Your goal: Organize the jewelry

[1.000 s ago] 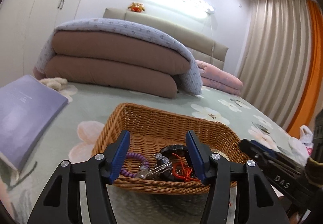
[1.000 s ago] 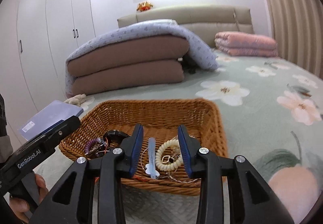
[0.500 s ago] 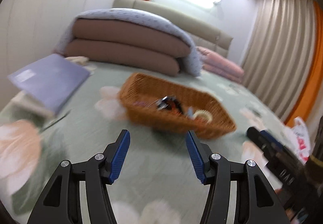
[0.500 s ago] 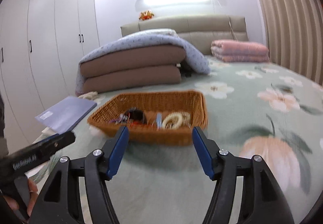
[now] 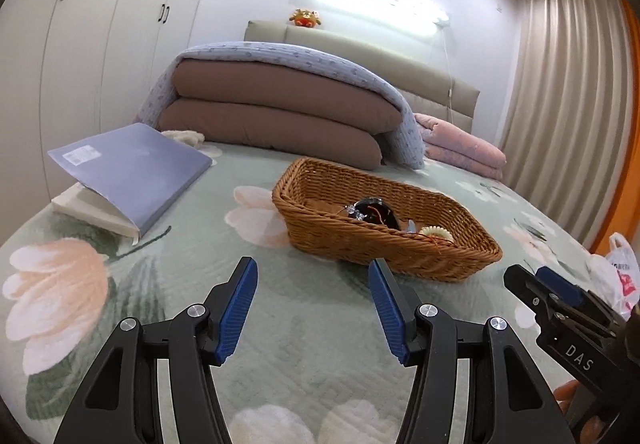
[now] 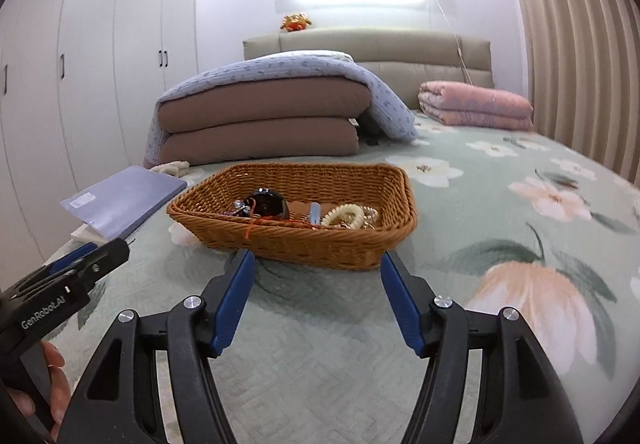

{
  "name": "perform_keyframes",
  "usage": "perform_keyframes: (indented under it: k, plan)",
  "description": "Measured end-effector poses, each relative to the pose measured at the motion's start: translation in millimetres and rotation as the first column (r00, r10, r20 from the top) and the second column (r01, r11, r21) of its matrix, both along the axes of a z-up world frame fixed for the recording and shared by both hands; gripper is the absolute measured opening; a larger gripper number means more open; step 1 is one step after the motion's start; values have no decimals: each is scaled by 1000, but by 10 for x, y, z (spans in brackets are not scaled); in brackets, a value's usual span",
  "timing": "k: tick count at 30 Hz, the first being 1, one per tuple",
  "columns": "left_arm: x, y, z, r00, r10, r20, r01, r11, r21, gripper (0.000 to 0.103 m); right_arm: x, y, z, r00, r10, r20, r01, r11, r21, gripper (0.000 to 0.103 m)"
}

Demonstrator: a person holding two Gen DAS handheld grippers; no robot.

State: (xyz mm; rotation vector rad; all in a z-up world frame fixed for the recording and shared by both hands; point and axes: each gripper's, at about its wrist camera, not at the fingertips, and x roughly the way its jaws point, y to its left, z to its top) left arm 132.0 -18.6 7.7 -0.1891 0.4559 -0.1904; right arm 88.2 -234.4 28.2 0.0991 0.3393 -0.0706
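Left wrist view: your left gripper [image 5: 313,308] hangs wide open and empty, near side of the basket [image 5: 400,248]. Your right gripper [image 6: 317,296] is likewise spread, holding nothing. Jewelry [image 6: 346,215] lies inside the basket on the bedspread [image 6: 500,228].

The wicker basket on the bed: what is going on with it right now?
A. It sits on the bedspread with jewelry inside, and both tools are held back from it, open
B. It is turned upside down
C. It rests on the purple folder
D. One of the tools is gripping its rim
A: the wicker basket sits upright on the bedspread with jewelry inside, while the left gripper and right gripper are open, short of it.
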Motion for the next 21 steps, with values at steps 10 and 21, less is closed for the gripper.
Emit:
perform_keyframes:
  k: [10,21]
  plan:
    - [-97,-269,9,999,-21,36,16,991,136,60,21,13,-26,1000,-10,-13,9,1000,-9,68]
    - [-81,-242,6,999,-34,16,32,993,114,62,30,-21,-32,1000,-8,-17,8,1000,12,68]
